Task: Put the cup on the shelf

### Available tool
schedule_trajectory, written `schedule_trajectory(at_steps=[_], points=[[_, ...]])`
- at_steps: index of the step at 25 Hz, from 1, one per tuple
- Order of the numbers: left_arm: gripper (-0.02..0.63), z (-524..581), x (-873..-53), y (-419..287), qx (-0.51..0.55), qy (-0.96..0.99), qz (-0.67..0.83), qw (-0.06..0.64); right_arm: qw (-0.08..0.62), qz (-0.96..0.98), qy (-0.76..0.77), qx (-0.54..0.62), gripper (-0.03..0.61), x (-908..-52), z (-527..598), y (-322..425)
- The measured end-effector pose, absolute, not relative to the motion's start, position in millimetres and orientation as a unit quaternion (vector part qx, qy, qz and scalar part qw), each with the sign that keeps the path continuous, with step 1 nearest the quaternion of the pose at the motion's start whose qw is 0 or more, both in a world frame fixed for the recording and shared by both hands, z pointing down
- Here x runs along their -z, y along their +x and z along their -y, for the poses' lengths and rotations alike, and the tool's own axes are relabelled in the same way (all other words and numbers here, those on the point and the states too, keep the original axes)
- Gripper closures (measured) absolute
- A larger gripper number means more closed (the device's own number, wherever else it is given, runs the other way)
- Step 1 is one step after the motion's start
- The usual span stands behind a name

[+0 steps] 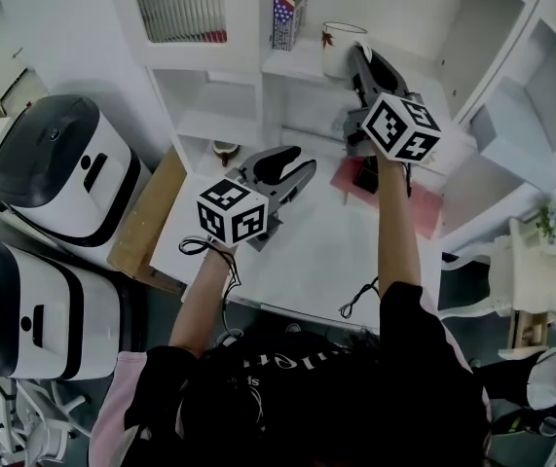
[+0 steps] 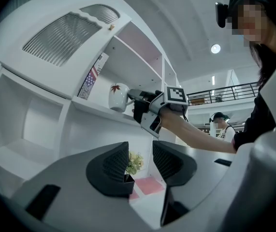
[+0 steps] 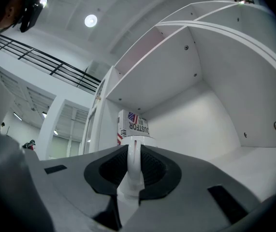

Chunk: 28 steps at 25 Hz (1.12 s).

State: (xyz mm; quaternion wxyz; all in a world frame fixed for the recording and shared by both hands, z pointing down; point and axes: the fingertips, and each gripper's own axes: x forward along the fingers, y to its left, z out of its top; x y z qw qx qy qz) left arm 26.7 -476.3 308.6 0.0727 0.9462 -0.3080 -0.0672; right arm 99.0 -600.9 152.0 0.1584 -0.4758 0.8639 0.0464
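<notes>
Your right hand-held gripper (image 1: 357, 58) is at the upper centre of the head view, jaws shut narrow on the cup's handle; the right gripper view shows the white handle pinched between the pads. The cup (image 1: 339, 47) is at the shelf (image 1: 302, 66), just right of the box (image 1: 289, 6). From the left gripper view its base looks on the board or a hair above it; can't tell which.

Step in hand, as I read it: set down and let go.

- Lower straight down w/ the cup upright. No tilt, since a handle grip lets the body swing.
- Don't open until the base sits flat all round.
- Mind the box at frame left. Cup and box are near but apart, so don't drift that way.
- Open only enough to free the handle, then back out along the jaw line, twd the bottom of the frame. A sideways pull would prob. drag or spin the cup.

Your left hand-held gripper (image 1: 292, 166) is mid-frame over the bench (image 1: 307, 251), jaws wide, nothing in them. It's well clear of the shelf, OK there.
</notes>
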Motion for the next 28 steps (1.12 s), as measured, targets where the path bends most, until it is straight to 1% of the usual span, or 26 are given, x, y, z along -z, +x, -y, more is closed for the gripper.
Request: schedule_trajectory(at_steps=[10, 14, 22, 28], points=[[0.445, 461.6, -322.9, 35.3, 0.058, 0.950, 0.296, 0.079, 0.061, -0.862, -0.502, -0.030, 0.497, -165.5, 600.7, 96.9], [0.445, 457.2, -329.5, 35.5, 0.053, 0.951, 0.293, 0.087, 0.047, -0.858, -0.510, -0.025, 0.497, -169.2, 602.3, 97.2], [0.445, 448.9, -335.7, 33.5, 0.049, 0.951, 0.291, 0.092, -0.005, -0.839, -0.543, -0.008, 0.497, -179.2, 623.9, 95.0], [0.445, 444.7, -338.6, 21.4, 0.055, 0.947, 0.302, 0.096, -0.017, -0.827, -0.562, 0.004, 0.497, -181.1, 633.2, 95.8]])
